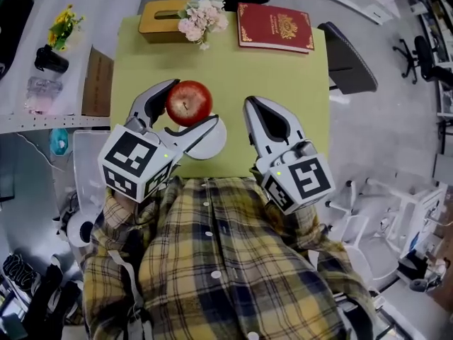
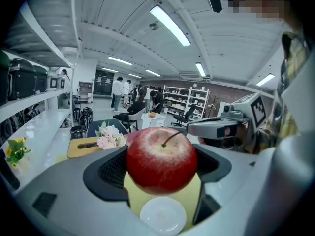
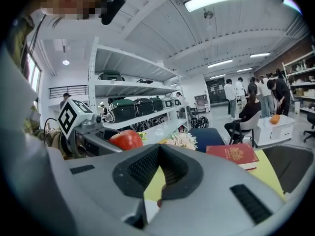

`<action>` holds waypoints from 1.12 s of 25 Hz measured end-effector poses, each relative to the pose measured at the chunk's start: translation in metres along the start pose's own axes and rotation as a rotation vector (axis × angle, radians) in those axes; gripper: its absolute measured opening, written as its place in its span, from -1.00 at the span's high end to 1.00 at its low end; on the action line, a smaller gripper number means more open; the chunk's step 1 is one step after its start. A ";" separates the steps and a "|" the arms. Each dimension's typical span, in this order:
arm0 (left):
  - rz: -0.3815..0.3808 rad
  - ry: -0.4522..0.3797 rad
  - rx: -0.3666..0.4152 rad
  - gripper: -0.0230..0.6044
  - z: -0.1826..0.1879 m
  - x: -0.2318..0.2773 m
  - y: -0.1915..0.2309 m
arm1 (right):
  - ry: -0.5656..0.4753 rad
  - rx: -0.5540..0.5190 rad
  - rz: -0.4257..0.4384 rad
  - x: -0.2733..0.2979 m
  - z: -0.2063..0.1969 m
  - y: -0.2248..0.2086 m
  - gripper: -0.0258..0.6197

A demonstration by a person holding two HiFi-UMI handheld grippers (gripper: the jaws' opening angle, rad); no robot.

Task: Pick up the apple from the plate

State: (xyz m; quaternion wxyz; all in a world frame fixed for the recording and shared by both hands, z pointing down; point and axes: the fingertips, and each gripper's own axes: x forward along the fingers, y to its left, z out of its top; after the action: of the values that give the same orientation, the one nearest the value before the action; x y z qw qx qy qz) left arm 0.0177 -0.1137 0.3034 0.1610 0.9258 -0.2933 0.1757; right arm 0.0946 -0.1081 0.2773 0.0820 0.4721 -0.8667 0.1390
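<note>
Jaws of left gripper (image 1: pixel 192 105): clamped on the apple (image 2: pixel 161 159) from both sides.
Jaws of right gripper (image 1: pixel 250 106): pressed together, nothing between.
Apple: aloft, above the white plate (image 1: pixel 212 142).

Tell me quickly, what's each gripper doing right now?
Left gripper: closed on the round red apple.
Right gripper: closed, holding nothing.

Red apple (image 1: pixel 189 102); white plate (image 1: pixel 210 140); yellow-green bench (image 1: pixel 283 76); dark red book (image 1: pixel 275 27) with gold ornament; pink and white flowers (image 1: pixel 203 18); tan box (image 1: pixel 157 21); shirt (image 1: pixel 226 261) in yellow-and-navy plaid.
</note>
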 end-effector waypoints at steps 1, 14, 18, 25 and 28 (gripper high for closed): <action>-0.017 -0.001 0.012 -0.40 0.006 -0.003 -0.002 | -0.002 -0.003 -0.002 -0.001 0.002 0.000 0.93; -0.102 -0.050 0.079 -0.40 0.039 -0.022 -0.015 | -0.004 -0.070 0.003 -0.001 0.016 0.014 0.93; -0.106 -0.066 0.070 -0.40 0.039 -0.025 -0.015 | 0.011 -0.074 0.017 0.003 0.012 0.019 0.93; -0.142 -0.034 0.061 -0.40 0.026 -0.029 -0.018 | 0.021 -0.084 0.029 0.011 0.007 0.028 0.93; -0.143 -0.025 0.071 -0.40 0.023 -0.029 -0.020 | 0.023 -0.092 0.035 0.012 0.007 0.031 0.93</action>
State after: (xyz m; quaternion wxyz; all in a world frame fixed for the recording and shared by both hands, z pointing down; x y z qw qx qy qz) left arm 0.0127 -0.0934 0.2670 0.1367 0.9516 -0.2222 0.1626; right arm 0.0623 -0.1040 0.2686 0.1109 0.4511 -0.8792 0.1059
